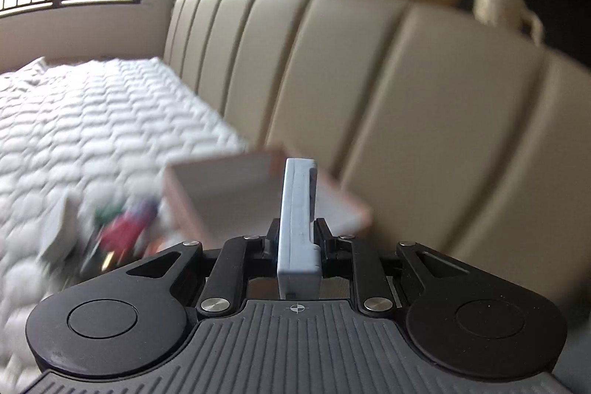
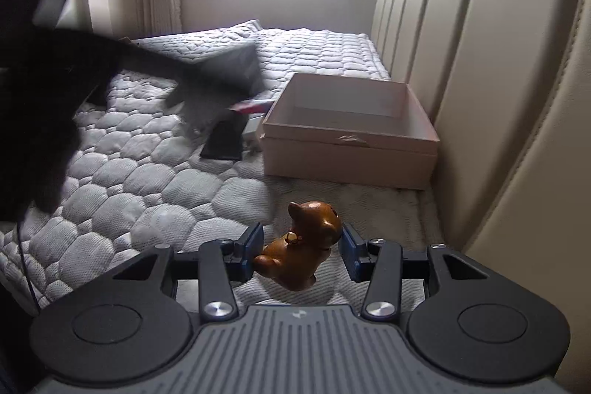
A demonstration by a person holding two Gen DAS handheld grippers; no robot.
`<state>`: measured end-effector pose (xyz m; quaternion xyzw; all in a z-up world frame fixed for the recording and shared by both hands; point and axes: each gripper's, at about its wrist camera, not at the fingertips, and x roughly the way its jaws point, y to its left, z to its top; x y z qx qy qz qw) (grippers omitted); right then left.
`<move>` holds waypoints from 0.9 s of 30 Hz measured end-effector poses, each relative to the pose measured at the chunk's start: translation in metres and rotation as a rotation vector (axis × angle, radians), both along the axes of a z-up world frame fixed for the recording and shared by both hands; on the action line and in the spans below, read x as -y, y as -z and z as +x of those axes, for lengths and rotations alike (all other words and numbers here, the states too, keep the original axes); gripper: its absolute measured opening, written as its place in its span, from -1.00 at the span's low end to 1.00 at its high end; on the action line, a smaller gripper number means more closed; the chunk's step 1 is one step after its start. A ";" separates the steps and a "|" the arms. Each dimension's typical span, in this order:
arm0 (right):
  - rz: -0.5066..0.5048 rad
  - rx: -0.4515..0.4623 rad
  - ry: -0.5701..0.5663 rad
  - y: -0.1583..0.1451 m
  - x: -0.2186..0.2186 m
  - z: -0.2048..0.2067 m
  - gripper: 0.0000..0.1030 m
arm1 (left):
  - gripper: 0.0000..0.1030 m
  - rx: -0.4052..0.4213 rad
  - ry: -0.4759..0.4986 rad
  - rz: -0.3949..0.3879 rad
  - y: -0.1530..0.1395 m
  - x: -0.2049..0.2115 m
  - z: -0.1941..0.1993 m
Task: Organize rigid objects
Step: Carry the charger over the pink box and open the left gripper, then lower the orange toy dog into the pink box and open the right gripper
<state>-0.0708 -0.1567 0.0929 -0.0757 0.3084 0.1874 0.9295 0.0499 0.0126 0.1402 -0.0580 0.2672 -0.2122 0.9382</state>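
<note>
While clamped upright in left gripper (image 1: 297, 242), pale blue-grey slab (image 1: 298, 220), scuffed

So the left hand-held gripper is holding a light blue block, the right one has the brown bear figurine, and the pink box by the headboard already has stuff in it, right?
Not quite: the pink box is empty, as the right wrist view shows. The rest stands: the left hand-held gripper holds the light blue block, and the right hand-held gripper has the brown bear figurine.
</note>
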 end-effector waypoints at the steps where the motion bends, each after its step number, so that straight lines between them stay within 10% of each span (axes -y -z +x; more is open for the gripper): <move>1: -0.009 0.008 0.004 -0.002 0.001 0.002 -0.14 | -0.61 0.015 -0.021 -0.015 -0.005 0.005 0.017; 9: -0.002 0.055 0.050 -0.016 0.013 0.023 -0.14 | -0.58 -0.100 -0.158 -0.051 0.018 0.019 0.090; 22: 0.100 0.096 0.186 -0.066 -0.007 0.142 -0.12 | -0.58 -0.091 -0.186 -0.031 0.041 -0.057 0.008; 27: 0.100 0.091 0.230 -0.075 -0.019 0.178 0.48 | -0.58 -0.126 -0.227 -0.010 0.050 -0.085 -0.010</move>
